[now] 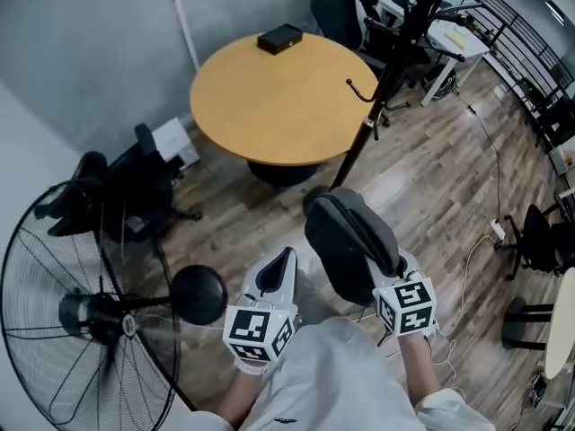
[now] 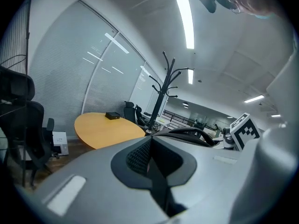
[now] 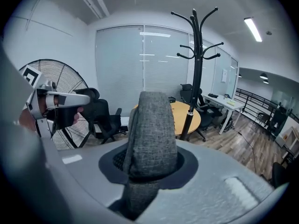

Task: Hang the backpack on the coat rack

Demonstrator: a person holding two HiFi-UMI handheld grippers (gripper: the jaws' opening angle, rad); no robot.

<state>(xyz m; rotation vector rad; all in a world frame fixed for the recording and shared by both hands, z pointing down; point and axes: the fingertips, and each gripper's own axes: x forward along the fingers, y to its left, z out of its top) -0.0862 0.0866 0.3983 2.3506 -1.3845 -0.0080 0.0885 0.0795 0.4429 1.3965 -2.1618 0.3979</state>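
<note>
Right gripper (image 3: pixel 152 169): fingers pinching the grey backpack (image 1: pixel 349 241) at its top, over the wood floor. Left gripper (image 2: pixel 150 162): fingers pressed together, nothing between them. Black coat rack (image 1: pixel 395 57) stands at 1 o'clock of the backpack, beside the round table (image 1: pixel 269 106).

Coarse, matt woven-cloth backpack (image 3: pixel 152 125)

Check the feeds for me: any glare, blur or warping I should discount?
Head view: even light, sharp, a pale sheen on the floor. Left gripper view: fisheye bend, black corners, a ceiling light blown out. Right gripper view: same bend and corners; the backpack and coat rack are crisp.
</note>
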